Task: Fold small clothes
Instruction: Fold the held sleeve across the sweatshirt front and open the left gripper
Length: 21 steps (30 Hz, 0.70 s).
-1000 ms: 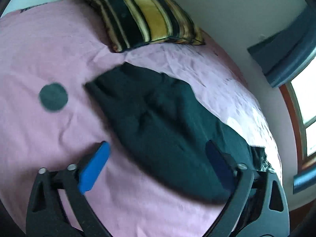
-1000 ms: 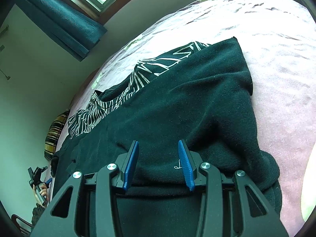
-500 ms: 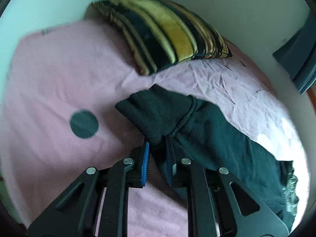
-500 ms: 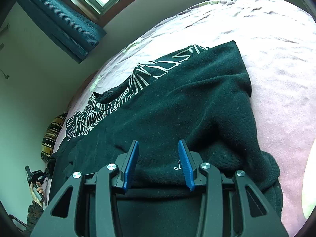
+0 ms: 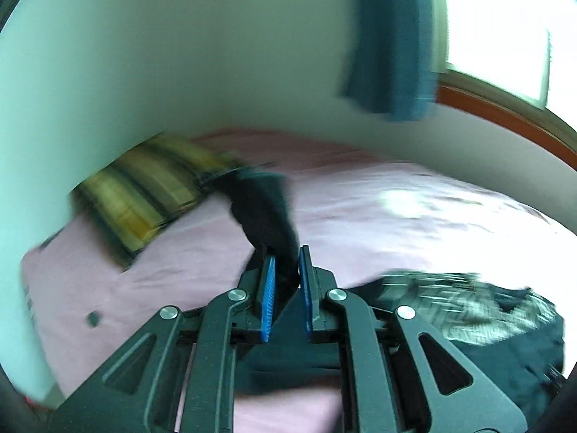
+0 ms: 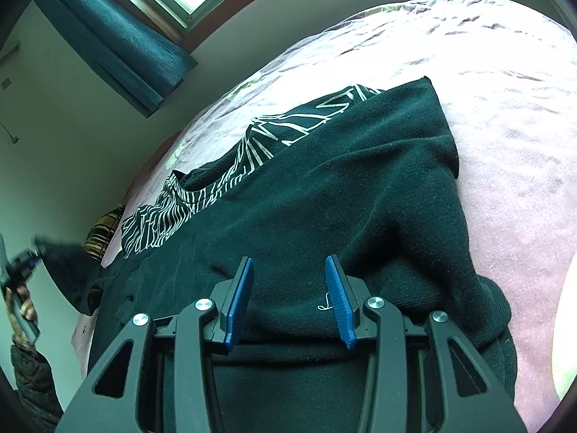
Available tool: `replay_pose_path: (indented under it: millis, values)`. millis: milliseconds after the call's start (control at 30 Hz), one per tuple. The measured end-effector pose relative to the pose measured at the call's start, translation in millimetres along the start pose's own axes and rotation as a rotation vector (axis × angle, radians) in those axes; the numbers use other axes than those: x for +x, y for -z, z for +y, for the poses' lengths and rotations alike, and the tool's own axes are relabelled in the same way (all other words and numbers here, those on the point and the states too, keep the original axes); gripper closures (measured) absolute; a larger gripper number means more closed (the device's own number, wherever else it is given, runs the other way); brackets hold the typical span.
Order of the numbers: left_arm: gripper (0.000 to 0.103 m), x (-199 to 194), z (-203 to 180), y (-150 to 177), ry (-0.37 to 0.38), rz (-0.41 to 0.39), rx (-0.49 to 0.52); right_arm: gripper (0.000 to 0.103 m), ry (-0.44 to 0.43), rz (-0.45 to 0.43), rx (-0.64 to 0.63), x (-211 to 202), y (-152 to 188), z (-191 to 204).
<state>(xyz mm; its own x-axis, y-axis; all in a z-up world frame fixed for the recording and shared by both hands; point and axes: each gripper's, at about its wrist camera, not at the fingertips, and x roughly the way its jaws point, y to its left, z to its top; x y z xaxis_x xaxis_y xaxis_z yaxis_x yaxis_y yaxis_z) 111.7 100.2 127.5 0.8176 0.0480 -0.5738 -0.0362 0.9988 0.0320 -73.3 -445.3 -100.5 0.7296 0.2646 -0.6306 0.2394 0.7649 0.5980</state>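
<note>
Bed [image 6: 505,137] under a pink sheet fills both views, lit by the window [image 5: 497,25] with its blue curtain [image 6: 119,39]. Dark green sweater [image 6: 342,195] sprawls across the bed, partly covering a black garment with white line print [image 6: 288,126]. Striped yellow pillow [image 5: 144,198] sits by the wall. Right gripper [image 6: 290,303] rests on the sweater, fingers partly spread with knit bunched between them; whether they pinch it is unclear. Left gripper [image 5: 286,285], raised above the bed, has fingers pinching a sweater sleeve [image 5: 267,213].
</note>
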Motion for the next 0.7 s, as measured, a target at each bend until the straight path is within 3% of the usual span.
replay_pose_path:
  millis: [167,267,400,567,600,700]
  values:
    - [0.097,-33,-136,7,0.201,-0.036,0.175,0.061,-0.011,0.0,0.001,-1,0,-2]
    - [0.097,-36,-209,38,0.264,-0.035,0.275,0.061,-0.021,0.002,0.003,-2,-1,-3]
    - [0.097,-13,-279,97,0.294,0.057,0.384,0.06,-0.036,0.003,0.001,-4,-1,-5]
    - [0.093,-14,-267,134,0.318,0.12,0.358,0.052,-0.064,0.008,-0.017,-5,0,-3]
    - [0.089,-13,-255,139,0.309,0.113,0.344,0.051,-0.062,0.011,-0.027,-5,0,0]
    - [0.056,-12,-203,139,0.256,0.087,0.251,0.051,-0.045,0.003,-0.041,-12,-1,9]
